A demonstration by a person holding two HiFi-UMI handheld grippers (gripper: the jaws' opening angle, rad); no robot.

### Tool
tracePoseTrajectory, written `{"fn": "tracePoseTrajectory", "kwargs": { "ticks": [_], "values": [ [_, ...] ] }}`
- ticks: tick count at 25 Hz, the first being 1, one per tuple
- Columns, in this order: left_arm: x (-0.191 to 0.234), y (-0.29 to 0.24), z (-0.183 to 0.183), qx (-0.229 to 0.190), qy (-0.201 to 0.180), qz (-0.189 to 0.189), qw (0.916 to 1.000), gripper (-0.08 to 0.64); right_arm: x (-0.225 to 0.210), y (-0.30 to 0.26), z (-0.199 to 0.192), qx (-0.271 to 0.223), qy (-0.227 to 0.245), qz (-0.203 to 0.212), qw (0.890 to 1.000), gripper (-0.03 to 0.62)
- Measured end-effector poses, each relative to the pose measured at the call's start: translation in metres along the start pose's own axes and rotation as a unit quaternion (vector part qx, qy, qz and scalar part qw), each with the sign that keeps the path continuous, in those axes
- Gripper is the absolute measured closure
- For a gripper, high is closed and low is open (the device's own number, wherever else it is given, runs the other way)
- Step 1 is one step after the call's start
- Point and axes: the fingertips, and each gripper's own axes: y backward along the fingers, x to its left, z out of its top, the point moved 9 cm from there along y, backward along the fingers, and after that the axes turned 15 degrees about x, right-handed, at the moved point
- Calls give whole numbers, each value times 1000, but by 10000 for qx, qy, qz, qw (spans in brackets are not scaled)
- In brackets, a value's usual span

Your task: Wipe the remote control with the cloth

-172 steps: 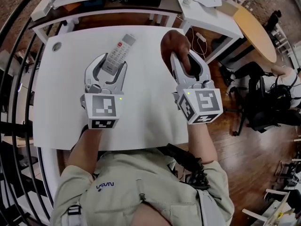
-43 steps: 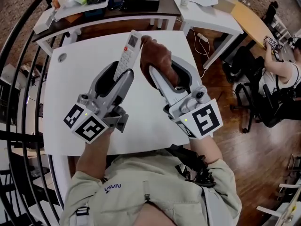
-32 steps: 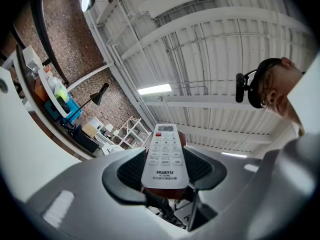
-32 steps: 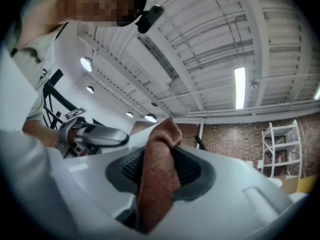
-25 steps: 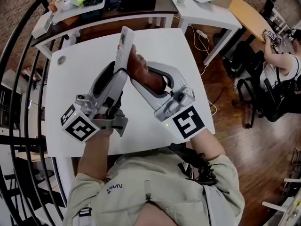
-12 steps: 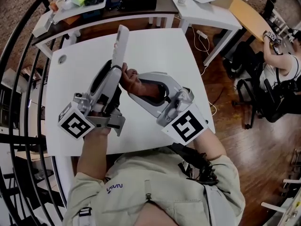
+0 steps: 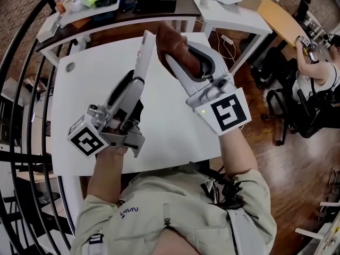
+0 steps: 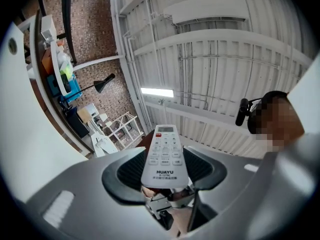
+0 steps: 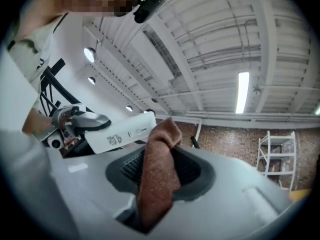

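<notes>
My left gripper (image 7: 137,84) is shut on the lower half of a white remote control (image 7: 144,52), which it holds tilted up above the white table (image 7: 79,105). In the left gripper view the remote (image 8: 164,156) lies button side up between the pads of the left gripper (image 8: 164,173). A brown cloth (image 7: 172,44) is clamped in my right gripper (image 7: 179,62), and its bunched end presses on the remote's far end. In the right gripper view the cloth (image 9: 157,176) hangs folded in the right gripper (image 9: 160,170). The remote's back (image 9: 122,133) lies just to its left.
A dark desk (image 7: 114,7) crowded with boxes and a tray stands behind the table. A second white desk (image 7: 234,7) is at the back right. A black curved railing (image 7: 21,62) runs along the left. A person (image 7: 319,62) sits at the far right.
The right gripper with the cloth slid down the remote toward the left jaws, then back up to the remote's far end. The left gripper rolled slightly and stayed in place.
</notes>
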Motion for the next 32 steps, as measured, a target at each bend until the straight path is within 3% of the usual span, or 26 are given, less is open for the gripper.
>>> {"fn": "tracePoseTrajectory", "kwargs": {
  "ticks": [5, 13, 18, 25, 29, 32],
  "values": [
    [-4, -7, 0, -91, 472, -502, 9976, 316, 5, -12, -4, 16, -24, 229, 9997, 465],
    [1, -6, -1, -167, 681, -540, 9961, 316, 34, -15, -14, 163, 284, 705, 9970, 465],
    [5, -5, -2, -237, 699, -448, 9963, 316, 58, -11, -27, 689, 517, 1105, 9901, 465],
    [17, 0, 0, -375, 761, -187, 9962, 316, 84, -12, -38, 866, 424, 1481, 9843, 465],
    [21, 2, 1, -383, 709, -14, 9968, 316, 82, -14, -41, 840, 449, 1482, 9844, 465],
    [23, 2, 4, -299, 437, 192, 9984, 316, 73, -16, -40, 791, 532, 1331, 9865, 465]
  ]
}}
